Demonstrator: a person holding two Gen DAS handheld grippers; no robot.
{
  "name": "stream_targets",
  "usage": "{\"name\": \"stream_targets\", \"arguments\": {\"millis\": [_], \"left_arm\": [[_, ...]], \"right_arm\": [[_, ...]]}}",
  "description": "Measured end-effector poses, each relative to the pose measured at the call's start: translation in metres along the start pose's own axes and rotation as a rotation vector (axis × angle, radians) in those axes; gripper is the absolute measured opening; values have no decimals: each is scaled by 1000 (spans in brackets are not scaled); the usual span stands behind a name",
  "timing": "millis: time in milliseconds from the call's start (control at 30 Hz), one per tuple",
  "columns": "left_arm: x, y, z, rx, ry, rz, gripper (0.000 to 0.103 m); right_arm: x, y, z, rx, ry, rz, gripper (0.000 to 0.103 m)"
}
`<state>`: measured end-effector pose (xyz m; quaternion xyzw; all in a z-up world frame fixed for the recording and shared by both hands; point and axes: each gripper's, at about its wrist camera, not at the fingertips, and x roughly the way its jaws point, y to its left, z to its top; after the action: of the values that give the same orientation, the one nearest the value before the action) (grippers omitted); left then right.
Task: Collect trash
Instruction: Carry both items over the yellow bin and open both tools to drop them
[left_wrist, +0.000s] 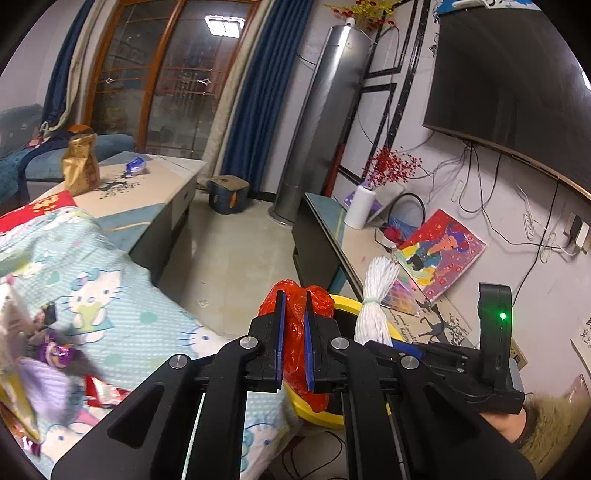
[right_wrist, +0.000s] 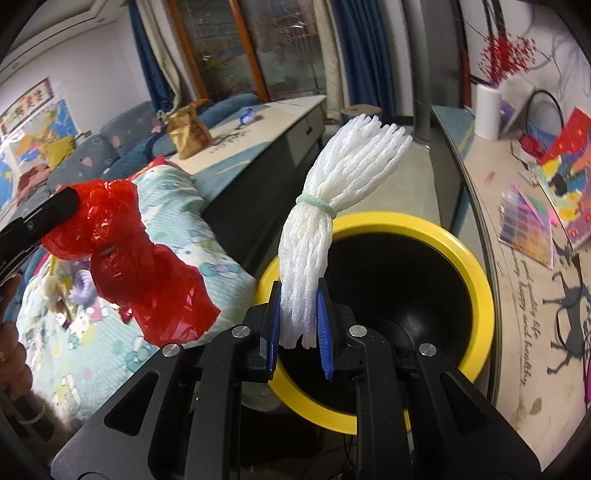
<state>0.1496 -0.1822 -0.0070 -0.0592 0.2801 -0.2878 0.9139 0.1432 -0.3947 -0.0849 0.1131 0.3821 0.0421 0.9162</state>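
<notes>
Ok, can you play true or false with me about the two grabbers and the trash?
1. The left gripper is shut on a crumpled red plastic bag. True.
2. The right gripper holds nothing. False: it clamps a white foam net bundle.
3. The yellow-rimmed black bin has a lid on. False: it is open.
4. A green band circles the bundle. True.

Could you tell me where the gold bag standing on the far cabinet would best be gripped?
Probably at the crumpled top of the gold bag, coming from above: it stands upright on the cabinet, its neck scrunched narrow and its body wide.
</notes>
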Motion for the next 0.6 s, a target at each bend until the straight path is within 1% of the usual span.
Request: {"name": "stream_targets", "arguments": {"millis": [200, 500, 533, 567, 600], "left_arm": [[30, -13, -6, 23, 41, -20, 8], [73, -30, -13, 59, 104, -47, 8], [78, -32, -14, 66, 112, -55, 8], [81, -34, -15, 70, 115, -56, 9], [86, -35, -16, 74, 126, -61, 17]], "right_arm": [[4, -27, -9, 50, 37, -34, 13], [10, -50, -18, 106, 83, -66, 15], [12, -52, -19, 116, 92, -71, 18], [13, -55, -19, 123, 96, -78, 26], [13, -58, -20, 137, 98, -91, 31]]}}
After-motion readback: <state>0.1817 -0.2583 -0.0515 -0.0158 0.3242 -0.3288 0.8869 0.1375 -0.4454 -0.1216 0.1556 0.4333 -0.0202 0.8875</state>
